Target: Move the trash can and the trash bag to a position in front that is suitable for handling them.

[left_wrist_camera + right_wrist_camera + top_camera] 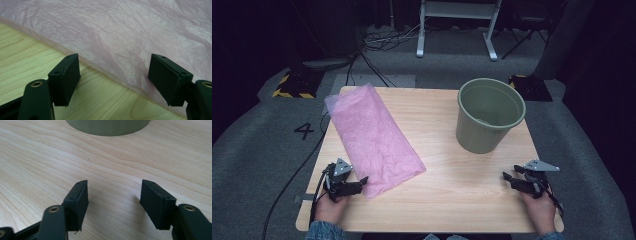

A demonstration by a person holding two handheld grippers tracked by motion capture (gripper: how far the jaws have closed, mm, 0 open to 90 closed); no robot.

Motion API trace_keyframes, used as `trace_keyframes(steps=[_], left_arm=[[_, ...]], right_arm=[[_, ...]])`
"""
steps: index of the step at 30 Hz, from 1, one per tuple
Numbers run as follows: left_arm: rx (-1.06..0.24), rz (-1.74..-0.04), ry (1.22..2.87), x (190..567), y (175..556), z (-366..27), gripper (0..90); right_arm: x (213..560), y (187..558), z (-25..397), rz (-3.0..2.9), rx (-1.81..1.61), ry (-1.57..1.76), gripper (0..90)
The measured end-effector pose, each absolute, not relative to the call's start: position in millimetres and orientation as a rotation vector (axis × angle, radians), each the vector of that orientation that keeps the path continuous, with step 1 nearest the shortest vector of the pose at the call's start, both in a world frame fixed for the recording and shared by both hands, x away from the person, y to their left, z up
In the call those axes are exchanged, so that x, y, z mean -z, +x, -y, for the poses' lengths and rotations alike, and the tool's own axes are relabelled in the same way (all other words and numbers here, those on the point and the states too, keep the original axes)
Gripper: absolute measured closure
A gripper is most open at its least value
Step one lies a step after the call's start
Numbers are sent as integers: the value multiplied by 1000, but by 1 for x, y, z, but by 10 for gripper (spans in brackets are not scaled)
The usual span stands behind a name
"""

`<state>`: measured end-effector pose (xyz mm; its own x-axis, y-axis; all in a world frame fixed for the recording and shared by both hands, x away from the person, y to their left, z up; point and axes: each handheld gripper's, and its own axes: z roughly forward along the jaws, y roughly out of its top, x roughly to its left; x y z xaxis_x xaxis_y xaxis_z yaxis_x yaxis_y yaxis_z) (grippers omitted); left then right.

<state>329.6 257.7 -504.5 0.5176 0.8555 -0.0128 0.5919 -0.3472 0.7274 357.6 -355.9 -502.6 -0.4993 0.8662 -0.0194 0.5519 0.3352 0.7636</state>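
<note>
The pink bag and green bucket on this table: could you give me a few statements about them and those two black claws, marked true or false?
1. The pink bag lies flat on the table. True.
2. The green bucket lies tipped over. False: it stands upright.
3. The left gripper is open at the bag's edge. True.
4. The right gripper clamps the bucket. False: it is open, apart from it.
</note>
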Motion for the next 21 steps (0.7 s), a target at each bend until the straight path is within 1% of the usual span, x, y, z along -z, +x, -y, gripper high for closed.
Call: trace_keyframes(steps=[2, 5, 6, 7, 9, 13, 16, 21], left_arm=[[-493, -1175, 2072, 504, 330, -258, 255], [-515, -1200, 2063, 504, 328, -257, 265], [-584, -1223, 2066, 501, 324, -256, 286], [-603, -1204, 2058, 500, 323, -256, 300], [-601, -1172, 2038, 497, 320, -256, 305], [-586, -1127, 2050, 495, 316, -254, 305], [-564, -1115, 2021, 491, 311, -254, 305], [-563, -1097, 2012, 486, 306, -251, 307]], right_arm=[[501, 356, 355, -2192, -989, 1245, 456], [494, 355, 354, -2181, -1007, 1228, 454], [484, 354, 353, -2172, -1030, 1196, 440], [479, 354, 352, -2171, -1030, 1181, 437], [468, 355, 350, -2177, -1046, 1154, 433], [445, 357, 345, -2177, -1095, 1112, 438], [425, 358, 342, -2163, -1133, 1072, 449], [388, 358, 330, -2144, -1196, 974, 452]])
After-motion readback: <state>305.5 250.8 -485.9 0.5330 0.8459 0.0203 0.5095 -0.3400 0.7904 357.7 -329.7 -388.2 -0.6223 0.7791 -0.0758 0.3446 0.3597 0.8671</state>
